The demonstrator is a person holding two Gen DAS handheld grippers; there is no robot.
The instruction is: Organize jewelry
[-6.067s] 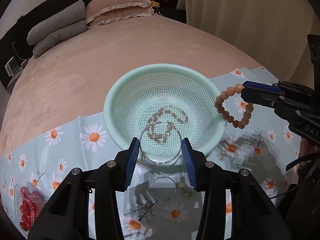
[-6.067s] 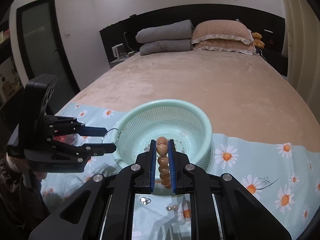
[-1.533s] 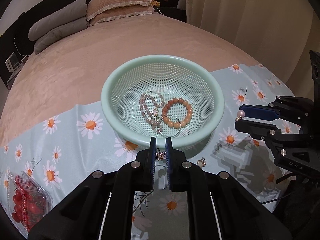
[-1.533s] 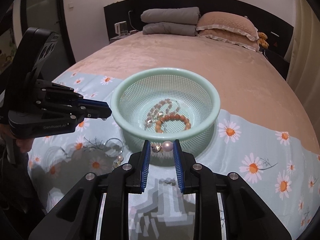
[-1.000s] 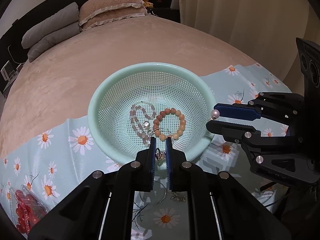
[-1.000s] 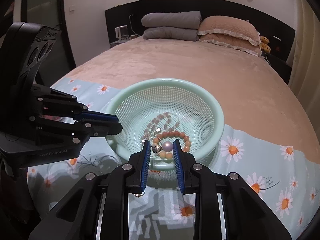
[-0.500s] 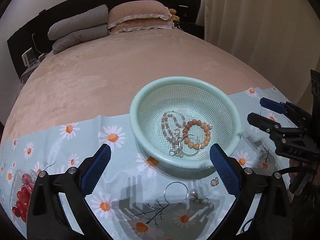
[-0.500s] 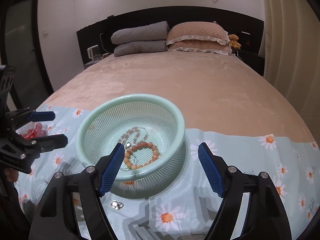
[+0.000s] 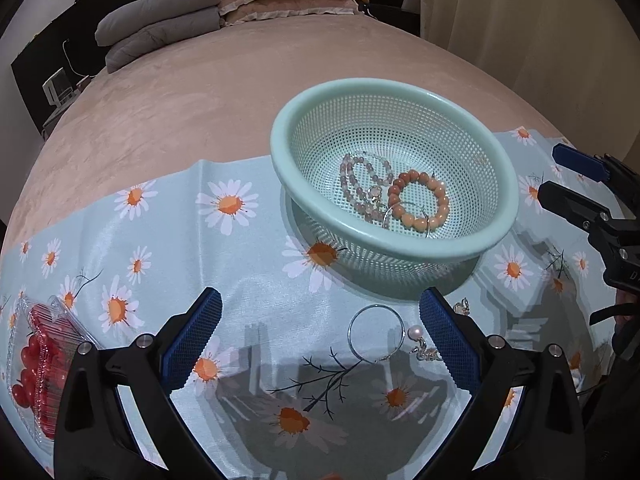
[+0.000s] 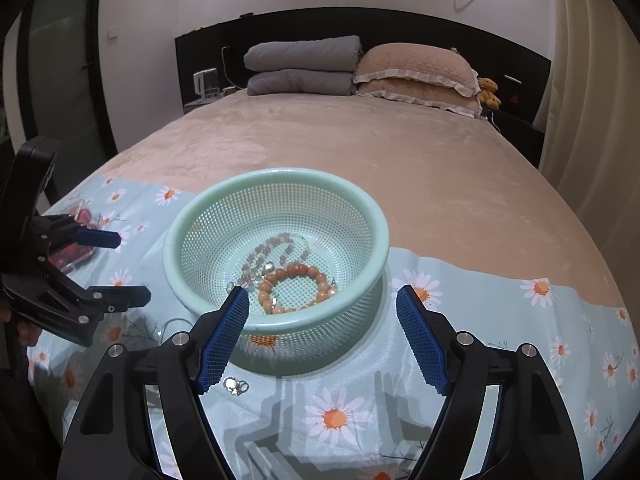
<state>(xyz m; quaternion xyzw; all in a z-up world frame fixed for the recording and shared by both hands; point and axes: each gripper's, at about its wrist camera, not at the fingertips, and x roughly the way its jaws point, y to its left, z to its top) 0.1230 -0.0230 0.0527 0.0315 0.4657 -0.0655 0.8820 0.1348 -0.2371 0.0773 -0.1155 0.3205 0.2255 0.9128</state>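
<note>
Pale green perforated plastic basket (image 9: 496,236) on a daisy-print light blue cloth (image 9: 248,280) spread over the near end of a bed. Inside lie an orange beaded bracelet (image 9: 420,200) and a pale pink beaded strand (image 9: 356,184), touching. Near the basket, on the cloth: a thin silver hoop (image 9: 376,332), a pearl earring (image 9: 416,333). Left gripper (image 9: 320,340) and right gripper (image 10: 322,334): fingers spread wide, holding nothing.

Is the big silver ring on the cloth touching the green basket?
Apart. The left wrist view shows bare flowered cloth between the silver hoop and the basket.
</note>
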